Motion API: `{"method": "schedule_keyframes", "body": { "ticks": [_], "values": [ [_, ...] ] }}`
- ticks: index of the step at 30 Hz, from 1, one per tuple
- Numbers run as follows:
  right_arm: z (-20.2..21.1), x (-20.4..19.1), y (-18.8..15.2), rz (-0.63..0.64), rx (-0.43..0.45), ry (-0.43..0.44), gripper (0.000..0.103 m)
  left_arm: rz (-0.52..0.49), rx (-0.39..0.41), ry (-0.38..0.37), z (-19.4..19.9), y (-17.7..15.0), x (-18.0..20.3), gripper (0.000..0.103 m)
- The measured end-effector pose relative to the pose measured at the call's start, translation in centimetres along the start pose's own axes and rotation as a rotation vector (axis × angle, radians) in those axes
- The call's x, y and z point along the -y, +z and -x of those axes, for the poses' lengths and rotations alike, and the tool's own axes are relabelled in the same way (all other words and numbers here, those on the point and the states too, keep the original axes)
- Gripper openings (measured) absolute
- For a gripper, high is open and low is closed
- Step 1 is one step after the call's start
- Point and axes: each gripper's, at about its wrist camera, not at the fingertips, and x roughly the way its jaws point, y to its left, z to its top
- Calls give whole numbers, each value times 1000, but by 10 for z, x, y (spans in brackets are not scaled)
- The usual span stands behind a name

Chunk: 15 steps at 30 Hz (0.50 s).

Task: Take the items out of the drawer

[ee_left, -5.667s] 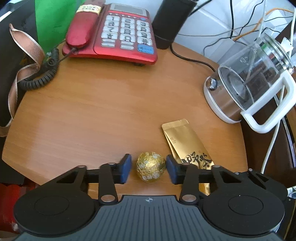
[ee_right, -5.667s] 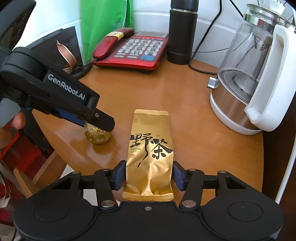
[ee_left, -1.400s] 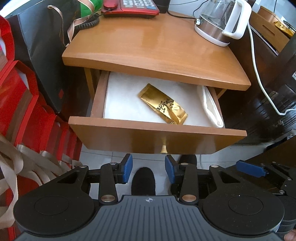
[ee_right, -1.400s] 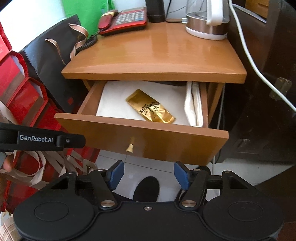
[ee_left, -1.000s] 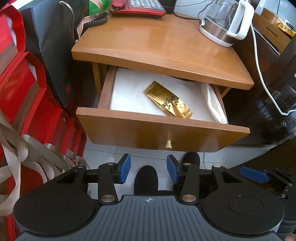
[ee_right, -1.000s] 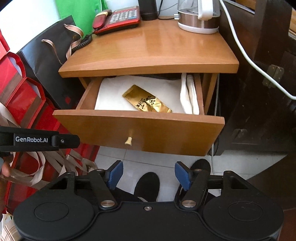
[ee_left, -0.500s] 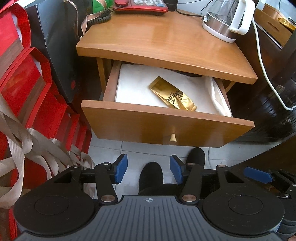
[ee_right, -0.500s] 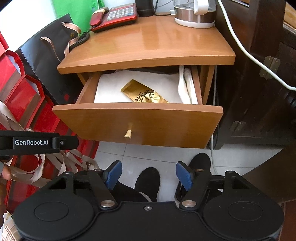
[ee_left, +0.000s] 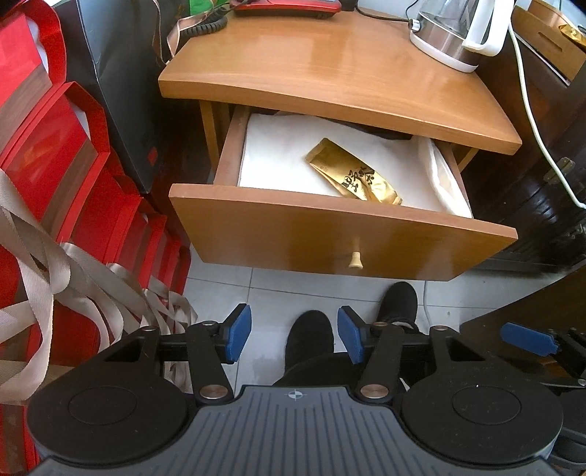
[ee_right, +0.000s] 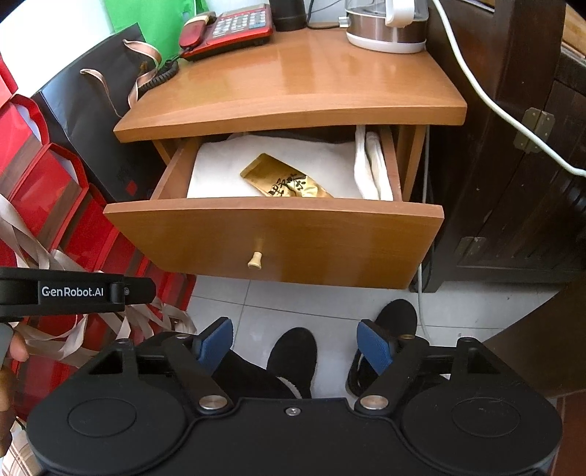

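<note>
Two empty grippers hovering before the open drawer

Left wrist view: the left gripper is pointing steeply down over the tiled floor, its blue pads standing wide apart after having just been opening, with nothing between them but the person's black shoes far below. The gold tea packet is lying flat and aslant on the white lining inside the pulled-out drawer, well apart from the gripper. A kettle and a red telephone are sitting on the wooden nightstand; red gift bags are crowding the left.

Right wrist view: the right gripper is likewise hanging tilted down above the floor, jaws having just been spreading, holding nothing. The packet is resting in the drawer just behind the front panel, whose small knob is facing the camera. A folded white cloth is lining the drawer's right wall. A dark cabinet is standing just beside the nightstand.
</note>
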Motion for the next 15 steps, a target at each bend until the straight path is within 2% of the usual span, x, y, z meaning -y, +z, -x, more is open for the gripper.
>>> {"method": "schedule_keyframes", "body": {
  "ticks": [15],
  "values": [
    [-6, 0, 0, -15, -7, -5, 77, 2, -26, 8, -11, 3, -4, 56]
  ]
}}
